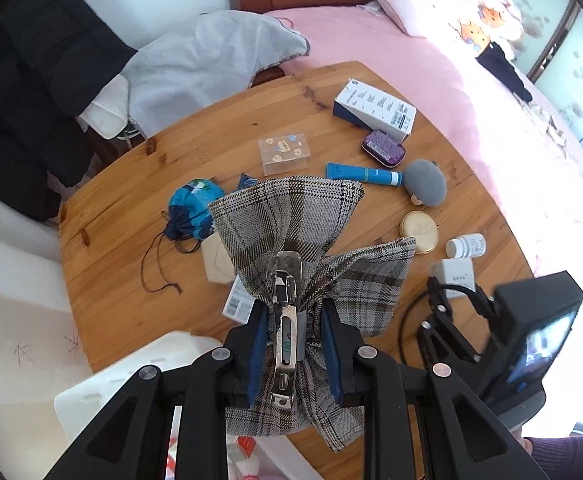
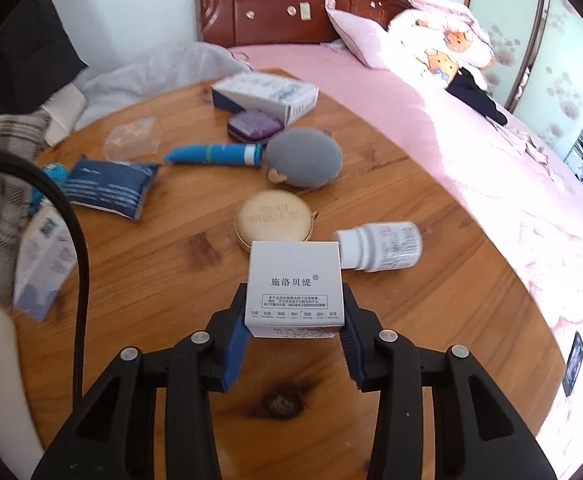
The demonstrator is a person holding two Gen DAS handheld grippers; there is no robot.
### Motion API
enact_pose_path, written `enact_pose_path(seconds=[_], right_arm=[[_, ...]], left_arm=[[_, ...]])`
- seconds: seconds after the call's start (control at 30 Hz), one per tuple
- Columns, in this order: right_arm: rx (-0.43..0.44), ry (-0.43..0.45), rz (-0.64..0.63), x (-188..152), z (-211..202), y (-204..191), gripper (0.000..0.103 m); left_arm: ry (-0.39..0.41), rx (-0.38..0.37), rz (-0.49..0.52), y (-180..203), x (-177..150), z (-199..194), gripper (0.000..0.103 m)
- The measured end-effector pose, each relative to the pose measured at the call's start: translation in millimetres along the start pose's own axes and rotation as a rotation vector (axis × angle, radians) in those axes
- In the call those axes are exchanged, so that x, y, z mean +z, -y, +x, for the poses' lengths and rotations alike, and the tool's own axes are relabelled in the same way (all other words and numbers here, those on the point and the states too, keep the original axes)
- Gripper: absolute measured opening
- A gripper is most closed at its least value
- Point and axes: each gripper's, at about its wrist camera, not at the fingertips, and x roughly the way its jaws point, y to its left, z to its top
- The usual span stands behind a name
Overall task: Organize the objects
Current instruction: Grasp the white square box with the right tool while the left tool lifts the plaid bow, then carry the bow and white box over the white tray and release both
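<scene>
Plaid bow clip clamped in left tongs

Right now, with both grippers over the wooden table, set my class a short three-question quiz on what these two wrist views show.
1. True or false: the left gripper is shut on a plaid bow hair clip.
2. What sits between the fingers of the right gripper? A) the white pill bottle B) a small white box C) the blue tube
3. Fill in: the round gold compact lies just beyond the small white box, and the white pill bottle lies on its ____.

Key:
1. True; the clip's metal bar runs between the pads.
2. B.
3. Side.
</scene>
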Motion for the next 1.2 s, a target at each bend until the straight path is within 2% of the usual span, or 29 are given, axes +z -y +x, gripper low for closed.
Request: enact_pose_path(seconds=[0.2, 0.43, 0.63, 0.77, 0.97, 1.2], right_arm=[[0.04, 0.056, -0.045, 3, -57, 7, 0.044], [0.103, 0.162, -0.081, 15, -133, -1, 0.044], [0.21, 0.231, -0.145, 19, -196, -30, 0.044], [0.31, 0.24, -0.18, 16, -230, -55, 0.044], [0.42, 0.22, -0.28, 3, -259, -96, 0.044], [0.484, 0.21, -0.455, -25, -271, -140, 0.044]], left_arm=[[-0.01, 0.035, -0.054, -17, -18, -31, 0.026], [0.074, 0.083, -0.091, -45, -57, -87, 0.026], [0.142, 0.078, -0.184, -87, -98, -130, 0.026], [0.178, 0.085, -0.266, -116, -123, -150, 0.026], [0.194, 0.108, -0.373, -153, -156, -155, 0.027], [0.173, 0.182, -0.385, -168, -173, -138, 0.027]])
